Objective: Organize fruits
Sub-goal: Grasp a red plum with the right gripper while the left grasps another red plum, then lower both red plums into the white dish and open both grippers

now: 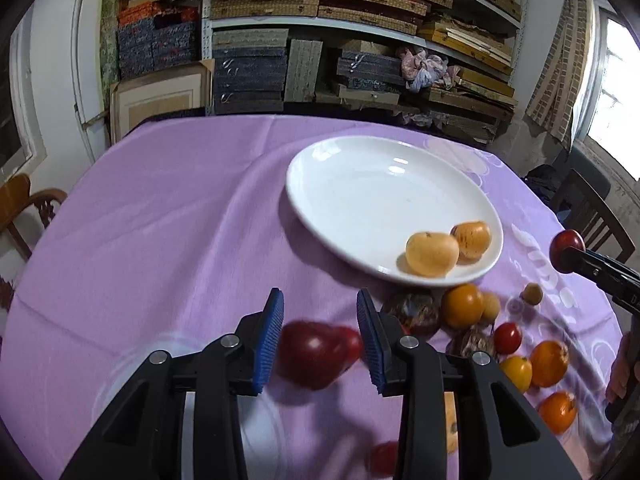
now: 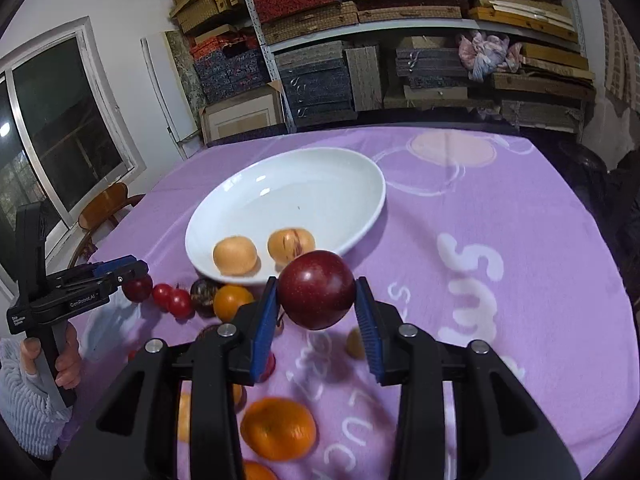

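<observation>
Above the purple cloth (image 2: 520, 208), both grippers tilted downward: right gripper (image 2: 316, 312) clamping a smooth round plum (image 2: 316, 294), left gripper (image 1: 318, 340) pinching a glossy dark-red fruit (image 1: 320, 354) beside the white plate (image 1: 360, 200).

A plate (image 2: 360, 184) stands near the middle of the desk (image 2: 520, 208), with two fruits (image 2: 235, 255) side by side in it at its near rim. More fruits (image 1: 462, 306) lie on the desk just before that rim, toward the near edge. Shelves (image 2: 400, 24) stand behind the far edge.
</observation>
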Motion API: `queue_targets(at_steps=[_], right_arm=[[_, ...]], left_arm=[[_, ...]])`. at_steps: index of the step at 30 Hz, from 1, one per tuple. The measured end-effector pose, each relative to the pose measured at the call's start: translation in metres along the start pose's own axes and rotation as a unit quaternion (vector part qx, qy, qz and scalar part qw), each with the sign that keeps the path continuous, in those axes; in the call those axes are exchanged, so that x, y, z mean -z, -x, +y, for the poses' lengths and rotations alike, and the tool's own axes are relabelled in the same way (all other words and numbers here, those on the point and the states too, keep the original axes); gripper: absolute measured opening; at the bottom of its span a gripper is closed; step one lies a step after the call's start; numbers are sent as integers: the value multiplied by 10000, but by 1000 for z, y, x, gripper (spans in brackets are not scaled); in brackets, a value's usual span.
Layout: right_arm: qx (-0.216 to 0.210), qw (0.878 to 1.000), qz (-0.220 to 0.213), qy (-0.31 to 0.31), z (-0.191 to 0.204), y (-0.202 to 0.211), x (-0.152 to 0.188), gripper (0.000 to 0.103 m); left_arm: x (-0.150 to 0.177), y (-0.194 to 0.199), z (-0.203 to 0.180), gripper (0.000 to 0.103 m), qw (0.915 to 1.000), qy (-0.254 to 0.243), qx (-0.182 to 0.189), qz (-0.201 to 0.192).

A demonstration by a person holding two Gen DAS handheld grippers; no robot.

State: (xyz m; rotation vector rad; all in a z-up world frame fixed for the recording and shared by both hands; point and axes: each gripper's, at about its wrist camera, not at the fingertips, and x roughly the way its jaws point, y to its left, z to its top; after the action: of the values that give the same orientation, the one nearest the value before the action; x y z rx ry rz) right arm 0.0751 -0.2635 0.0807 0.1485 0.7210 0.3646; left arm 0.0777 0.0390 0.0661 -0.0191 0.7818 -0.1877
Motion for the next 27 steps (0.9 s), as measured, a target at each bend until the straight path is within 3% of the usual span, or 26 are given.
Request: queue_targets(at_steps=[5,11,14,23,24,27], right_arm=[[78,9997,228,-6,13,-50,-49,37],[210,9974,693,19,18,-111,-62,37],[124,9978,654,-19,16,-115,-60,37],[21,9985,532,-107,5,-101,-62,37],[-5,9986,520,-129,5,-100,-61,37],[-31,9986,499,-155,6,-97,-61,37]], left_arm=[[-45,-28,-24,38,9996,-78,209,152],[-56,-65,-19,38,9988,29,177,451],[-37,-52,8,38,9986,123,160,491],[34,16,105,38,9960,377,-434,679],[41,17,110,42,9959,381,-393,727],[53,19,107,40,9962,310,-200,787]])
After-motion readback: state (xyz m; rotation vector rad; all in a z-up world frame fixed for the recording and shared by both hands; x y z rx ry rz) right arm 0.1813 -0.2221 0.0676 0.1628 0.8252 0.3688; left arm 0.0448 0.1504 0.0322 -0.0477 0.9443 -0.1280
